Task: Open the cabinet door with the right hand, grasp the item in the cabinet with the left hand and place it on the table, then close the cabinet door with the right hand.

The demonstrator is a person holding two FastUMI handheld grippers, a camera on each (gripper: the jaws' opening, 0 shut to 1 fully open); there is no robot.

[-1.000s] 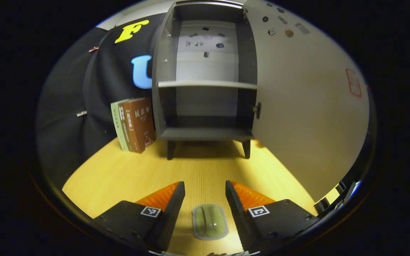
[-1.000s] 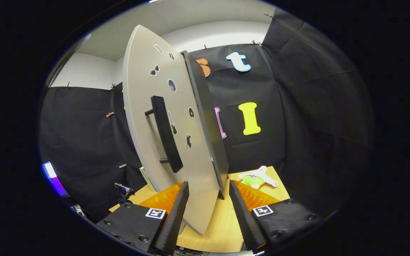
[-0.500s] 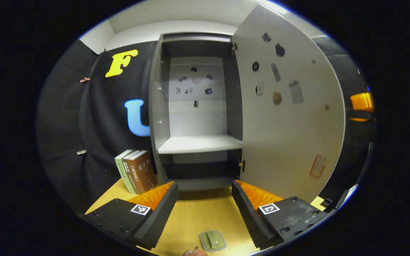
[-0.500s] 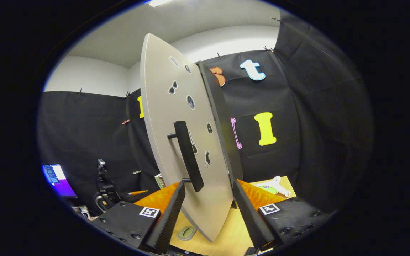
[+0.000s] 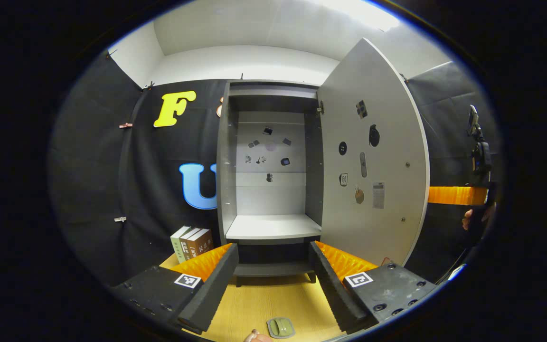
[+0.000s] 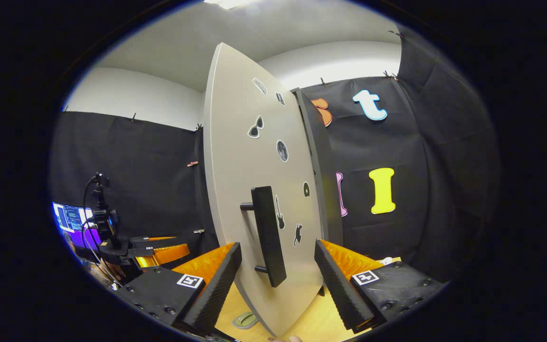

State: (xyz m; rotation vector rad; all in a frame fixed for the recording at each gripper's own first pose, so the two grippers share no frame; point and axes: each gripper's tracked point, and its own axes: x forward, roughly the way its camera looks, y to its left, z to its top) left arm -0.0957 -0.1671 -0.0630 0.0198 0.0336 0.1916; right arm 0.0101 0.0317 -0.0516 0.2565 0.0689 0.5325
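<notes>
cabinet door (image 5: 373, 175) open over wooden table (image 5: 259, 304) (black-cloth booth); both hand-held grippers released.

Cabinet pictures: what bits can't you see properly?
- Cabinet bottom compartment, left gripper view: the left hand-held gripper covers its sides.
- Green item, right gripper view: partly behind the door.
- Stickers on the cabinet's back wall: too small.

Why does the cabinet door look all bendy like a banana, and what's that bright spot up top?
In the right gripper view the fisheye lens bows the straight cabinet door. In the left gripper view the door's edge curves too, and the bright spot is ceiling light glare, washed out white.
</notes>
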